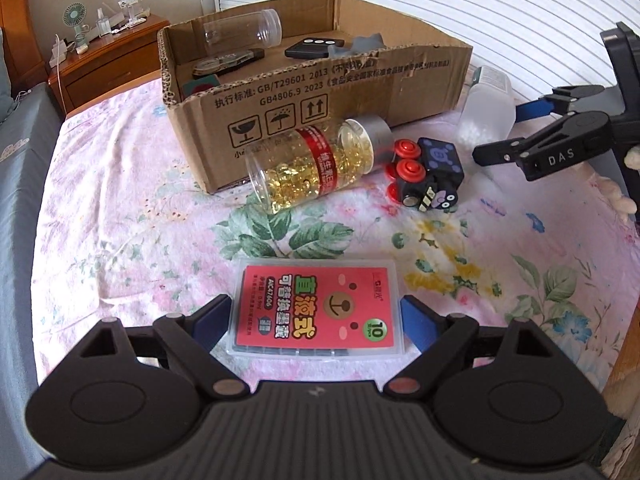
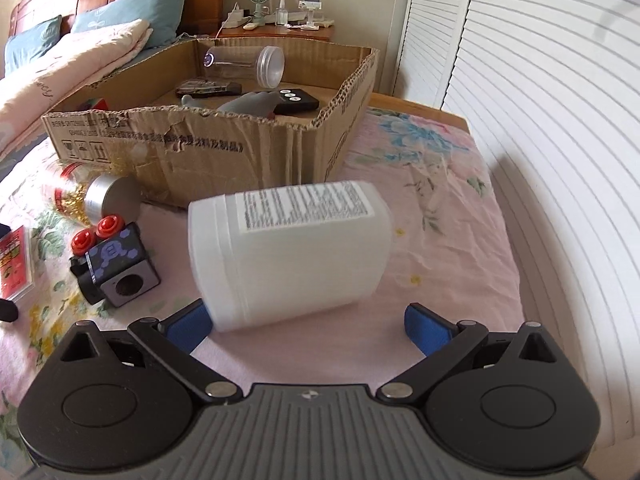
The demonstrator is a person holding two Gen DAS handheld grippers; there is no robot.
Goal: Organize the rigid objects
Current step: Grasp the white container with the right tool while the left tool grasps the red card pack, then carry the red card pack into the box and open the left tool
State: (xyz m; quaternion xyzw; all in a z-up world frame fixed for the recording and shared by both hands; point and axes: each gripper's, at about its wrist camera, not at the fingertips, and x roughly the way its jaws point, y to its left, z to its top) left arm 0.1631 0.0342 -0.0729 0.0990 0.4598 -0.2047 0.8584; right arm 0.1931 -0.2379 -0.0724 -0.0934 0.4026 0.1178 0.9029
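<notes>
A clear flat case with a red label [image 1: 316,308] sits between my left gripper's [image 1: 316,305] blue pads, which stand against its two sides just above the floral sheet. My right gripper [image 2: 308,322] is open; a white plastic bottle [image 2: 288,252] lies on its side, blurred, just ahead of it, with the left pad [image 2: 188,324] near its lower corner. From the left wrist view, the right gripper [image 1: 496,134] reaches in beside that bottle [image 1: 484,108]. A capsule bottle [image 1: 316,164] and a black cube toy with red buttons [image 1: 424,176] lie by the cardboard box [image 1: 280,96].
Inside the box [image 2: 240,140] lie a clear empty jar [image 2: 244,64], a black remote [image 2: 294,100] and a few other small items. A wooden nightstand [image 1: 108,52] stands behind. Pillows [image 2: 132,8] lie at the bed's head. Louvered doors [image 2: 540,80] close the right side.
</notes>
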